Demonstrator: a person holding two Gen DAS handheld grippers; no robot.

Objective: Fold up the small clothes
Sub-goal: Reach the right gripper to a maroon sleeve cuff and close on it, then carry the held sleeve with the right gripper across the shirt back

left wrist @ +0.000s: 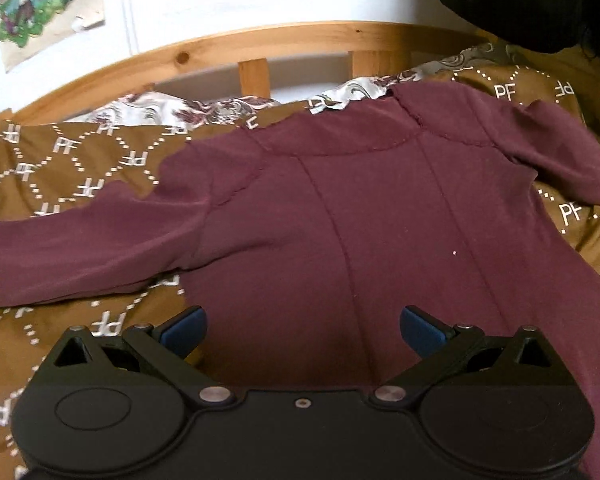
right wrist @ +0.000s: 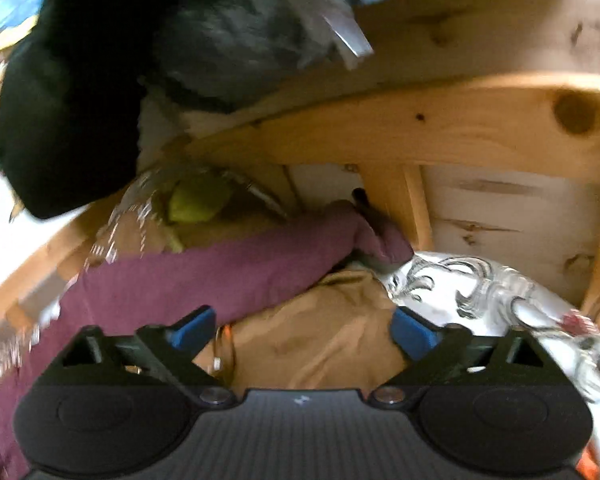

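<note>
Maroon top (left wrist: 380,208) lay spread on the bed (left wrist: 60,160).
Left tongs (left wrist: 302,330) and right tongs (right wrist: 302,332) gaped wide, pinching nothing.

Right gripper (right wrist: 302,334) near, bottom of view, blue fingertips (right wrist: 192,330) spread wide, nothing between them but brown bedcover (right wrist: 320,344) below. Maroon garment (right wrist: 220,272) runs from near left up to centre, its end bunched by the wooden bed frame (right wrist: 440,128). White floral fabric (right wrist: 480,284) right of the garment. Black cloth (right wrist: 72,100) hangs far left at top. Yellow-green object (right wrist: 194,204) behind the garment, blurred, can't identify.
</note>
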